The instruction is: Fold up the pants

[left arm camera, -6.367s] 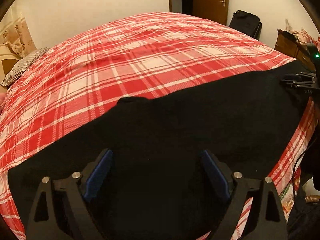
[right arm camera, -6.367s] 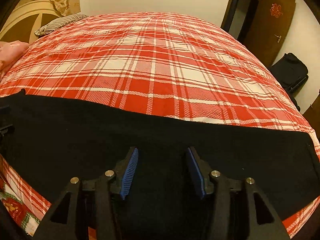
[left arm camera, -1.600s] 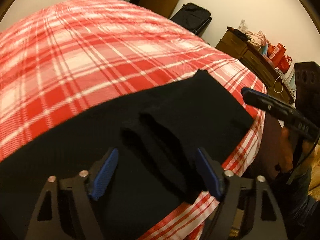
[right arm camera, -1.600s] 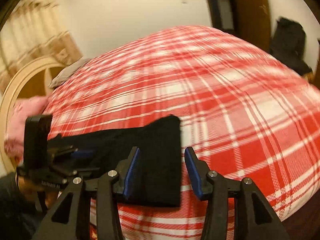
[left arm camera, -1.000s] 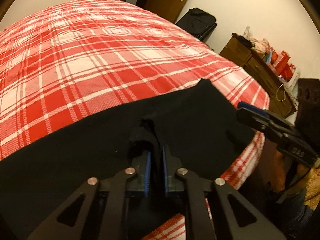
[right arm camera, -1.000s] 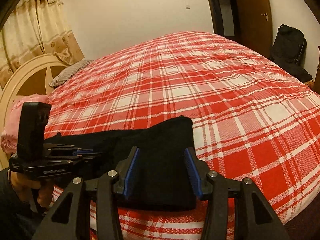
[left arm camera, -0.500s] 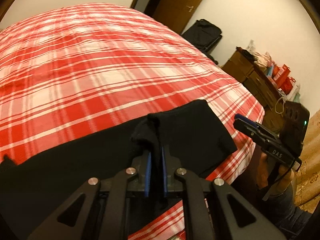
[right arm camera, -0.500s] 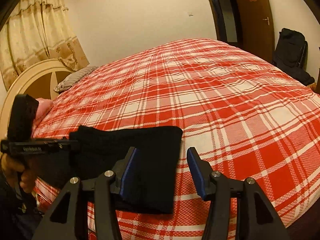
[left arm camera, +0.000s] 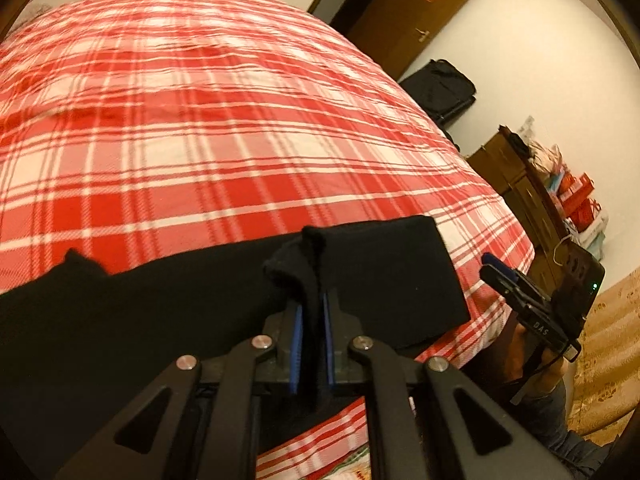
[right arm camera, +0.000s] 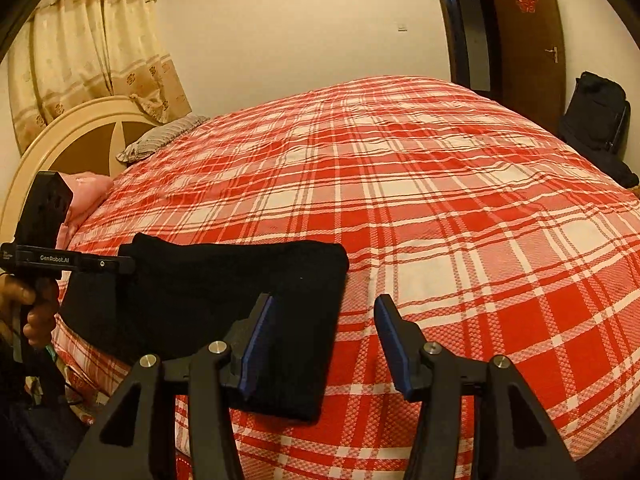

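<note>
Black pants lie along the near edge of the red plaid bed. My left gripper is shut on a raised fold of the black fabric, which stands up between the blue pads. In the right wrist view the pants form a doubled dark slab, and the left gripper holds their far left end. My right gripper hovers open over the slab's right edge, with nothing pressed between its fingers. It also shows at the bed's right corner in the left wrist view, as the right gripper.
A cream headboard, a grey pillow and pink bedding are at the bed's head. A brown door and a black bag stand beyond it. A wooden dresser with red boxes is on the right.
The left gripper closed on a fold of the pants and has carried it sideways, away from the right gripper, lifting it slightly. The right gripper stayed near the folded end, jaws a little wider.
</note>
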The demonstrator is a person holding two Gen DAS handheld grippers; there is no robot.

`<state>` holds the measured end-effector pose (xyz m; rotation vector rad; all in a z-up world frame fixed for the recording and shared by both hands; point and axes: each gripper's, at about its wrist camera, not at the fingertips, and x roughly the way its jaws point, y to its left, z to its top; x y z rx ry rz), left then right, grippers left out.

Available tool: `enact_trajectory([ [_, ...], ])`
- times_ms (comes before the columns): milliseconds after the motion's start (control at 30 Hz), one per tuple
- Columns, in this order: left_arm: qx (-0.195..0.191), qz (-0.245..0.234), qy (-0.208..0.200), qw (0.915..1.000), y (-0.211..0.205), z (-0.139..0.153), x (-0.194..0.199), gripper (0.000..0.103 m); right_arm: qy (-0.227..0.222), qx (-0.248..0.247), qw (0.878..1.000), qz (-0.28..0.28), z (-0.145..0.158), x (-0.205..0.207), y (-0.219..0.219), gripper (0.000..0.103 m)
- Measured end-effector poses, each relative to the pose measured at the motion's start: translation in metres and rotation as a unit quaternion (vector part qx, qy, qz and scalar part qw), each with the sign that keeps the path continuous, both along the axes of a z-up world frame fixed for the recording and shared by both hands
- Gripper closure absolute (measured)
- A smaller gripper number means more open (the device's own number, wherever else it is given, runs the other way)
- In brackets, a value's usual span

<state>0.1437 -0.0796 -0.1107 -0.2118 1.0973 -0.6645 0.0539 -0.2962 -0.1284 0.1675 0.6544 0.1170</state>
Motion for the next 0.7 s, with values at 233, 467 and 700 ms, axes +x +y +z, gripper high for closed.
enact_trajectory([
  [233,0.005,0.029,0.022,0.9993,0.019,-0.023,0.003,0.093,0.001,-0.021,0.998,0.063,-0.004,-0.002,0.026,0.049],
  [467,0.009,0.038,0.035,0.9986,0.025,-0.045,0.012,0.093,0.072,-0.074,0.988,0.111,-0.039,0.009,0.054,0.049],
  [700,0.044,0.033,0.014,0.9984,0.021,-0.045,0.005,0.078,0.065,-0.059,0.990,0.113,-0.029,0.007,0.047,0.049],
])
